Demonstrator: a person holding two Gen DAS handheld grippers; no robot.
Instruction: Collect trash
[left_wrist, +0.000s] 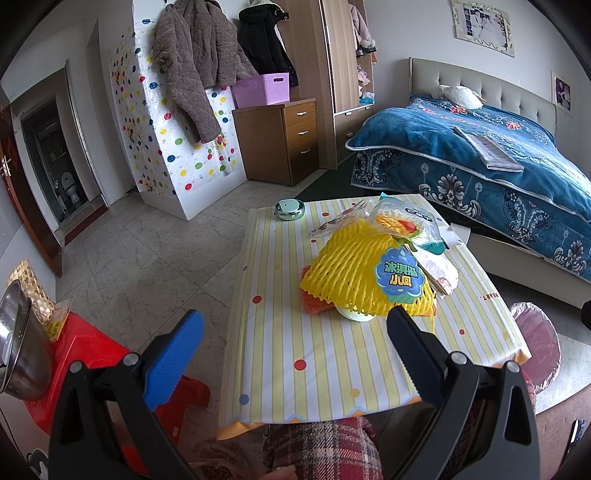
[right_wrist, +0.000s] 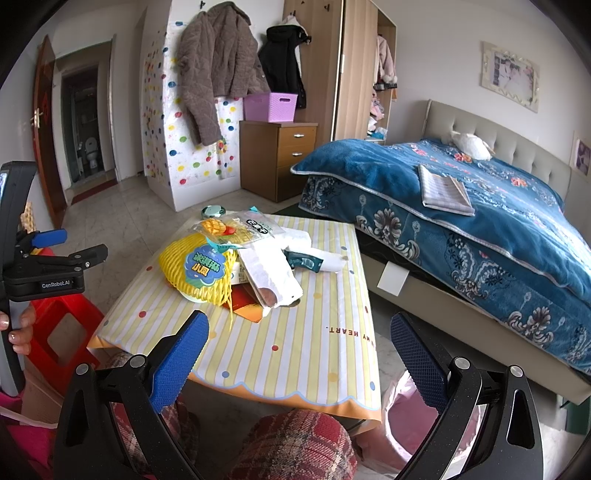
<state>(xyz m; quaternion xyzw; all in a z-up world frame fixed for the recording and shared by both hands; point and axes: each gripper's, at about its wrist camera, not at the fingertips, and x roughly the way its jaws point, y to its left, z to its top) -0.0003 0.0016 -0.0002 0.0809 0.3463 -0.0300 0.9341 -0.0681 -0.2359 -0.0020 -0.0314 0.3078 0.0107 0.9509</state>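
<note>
A: Where the plaid-clad knees sit under the near edge, how do the tools stand?
B: The left hand-held gripper has its blue pads spread wide with nothing between them, above the near part of the striped bench. The right hand-held gripper is spread just as wide and empty, over the bench's near right corner.

A: And the trash?
B: Heaped mid-bench: a yellow foam fruit net with a blue-green label, lying over an orange packet. Touching its right side is a white wrapper, and behind that a clear mango snack bag and a teal-printed sachet.

A: Anything beyond?
B: A round green tin at the far left corner. On the floor to the bench's right, a bin lined with a pink bag; behind it, the bed with a blue blanket
</note>
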